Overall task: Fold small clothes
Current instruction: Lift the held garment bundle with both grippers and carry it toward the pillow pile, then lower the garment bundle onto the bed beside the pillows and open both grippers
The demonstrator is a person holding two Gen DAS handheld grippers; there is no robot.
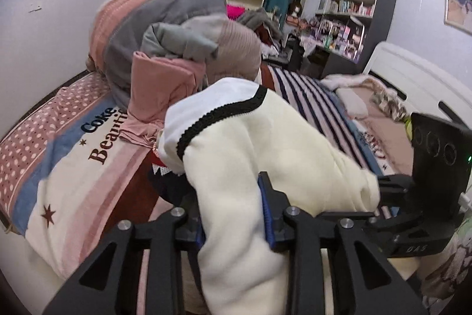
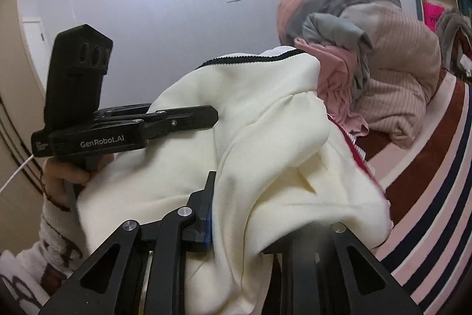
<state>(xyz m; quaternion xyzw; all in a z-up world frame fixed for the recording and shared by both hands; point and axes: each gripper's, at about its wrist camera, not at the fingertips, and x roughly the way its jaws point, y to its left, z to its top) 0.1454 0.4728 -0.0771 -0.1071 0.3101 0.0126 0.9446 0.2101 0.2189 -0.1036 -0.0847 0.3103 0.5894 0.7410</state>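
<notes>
A cream fleece garment [image 1: 259, 155] with a white collar edged in black trim is held up over the bed. My left gripper [image 1: 233, 214] is shut on its fabric, which bunches between the blue-padded fingers. My right gripper [image 2: 236, 214] is shut on the same cream garment [image 2: 265, 120], and the cloth drapes over and hides its right finger. Each gripper shows in the other's view: the right one at the garment's right edge [image 1: 392, 188], the left one at its left side [image 2: 188, 117].
A pile of pink and grey clothes [image 1: 168, 64] and rolled blankets [image 1: 165, 11] sits behind the garment on the bed. A striped blanket [image 1: 318, 105] and a printed sheet [image 1: 76, 167] cover the bed. Shelves [image 1: 354, 8] stand at the far wall.
</notes>
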